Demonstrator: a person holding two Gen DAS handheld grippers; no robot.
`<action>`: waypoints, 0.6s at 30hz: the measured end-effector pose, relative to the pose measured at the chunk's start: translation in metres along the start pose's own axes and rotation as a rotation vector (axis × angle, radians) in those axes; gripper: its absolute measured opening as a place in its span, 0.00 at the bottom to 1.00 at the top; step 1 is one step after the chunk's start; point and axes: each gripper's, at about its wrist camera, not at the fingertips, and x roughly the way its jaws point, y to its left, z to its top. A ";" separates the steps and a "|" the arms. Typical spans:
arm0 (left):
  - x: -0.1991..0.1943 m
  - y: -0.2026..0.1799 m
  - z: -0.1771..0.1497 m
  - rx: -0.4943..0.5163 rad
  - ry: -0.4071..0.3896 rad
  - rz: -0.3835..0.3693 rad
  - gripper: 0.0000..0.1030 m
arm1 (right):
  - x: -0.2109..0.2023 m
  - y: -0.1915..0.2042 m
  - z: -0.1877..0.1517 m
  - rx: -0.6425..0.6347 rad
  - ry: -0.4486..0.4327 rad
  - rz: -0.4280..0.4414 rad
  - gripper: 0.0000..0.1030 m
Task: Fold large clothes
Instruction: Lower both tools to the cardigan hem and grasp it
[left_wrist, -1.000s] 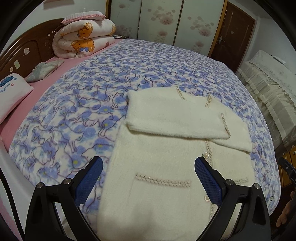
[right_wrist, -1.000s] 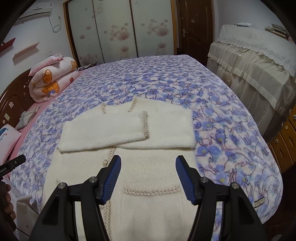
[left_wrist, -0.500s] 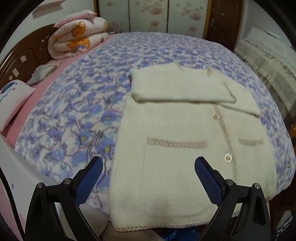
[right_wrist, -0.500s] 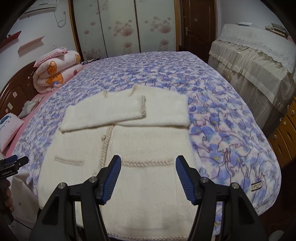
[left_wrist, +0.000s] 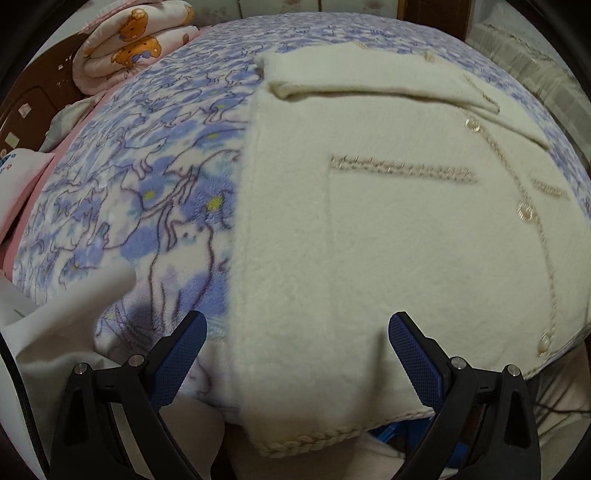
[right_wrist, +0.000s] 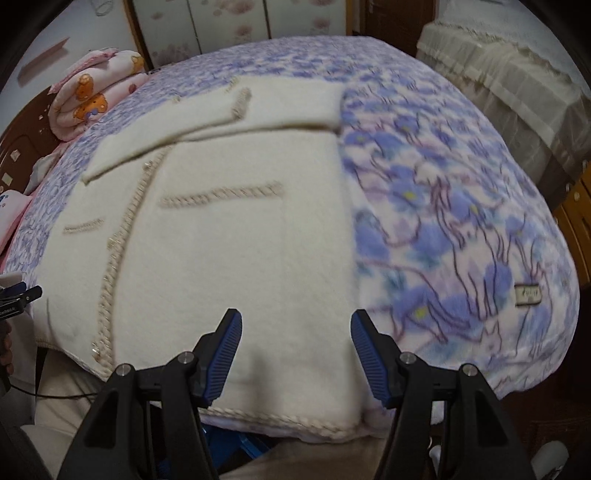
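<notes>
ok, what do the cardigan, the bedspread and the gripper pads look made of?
Cardigan: cream fleecy knit, probably wool or acrylic; nubby matte pile, braided trim.
Bedspread: soft plush fleece, likely polyester; fuzzy printed surface.
Pads: blue rubber or textured plastic, going by the fine grid pattern; ribbed on the right gripper.

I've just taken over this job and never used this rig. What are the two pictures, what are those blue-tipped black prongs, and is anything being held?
Each picture comes from a fisheye camera on a hand-held gripper, looking forward between its jaws. One shows the left gripper, the other the right gripper; the blue-tipped prongs are their jaws. A person carries them; there is no robot arm. Both stand open and hold nothing. On the bed, over a blue flowered blanket, lies a cream cardigan, sleeves folded across its top. Its bottom hem hangs at the bed's edge, close to both grippers. A rolled quilt lies at the far end.
</notes>
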 end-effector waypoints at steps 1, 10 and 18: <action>0.001 0.001 -0.001 0.015 0.005 0.008 0.96 | 0.004 -0.007 -0.003 0.014 0.015 0.003 0.60; 0.024 0.005 -0.015 0.074 0.106 -0.025 0.96 | 0.037 -0.035 -0.020 0.074 0.107 0.069 0.60; 0.041 0.027 -0.016 -0.026 0.165 -0.123 0.99 | 0.045 -0.020 -0.028 -0.011 0.128 0.125 0.45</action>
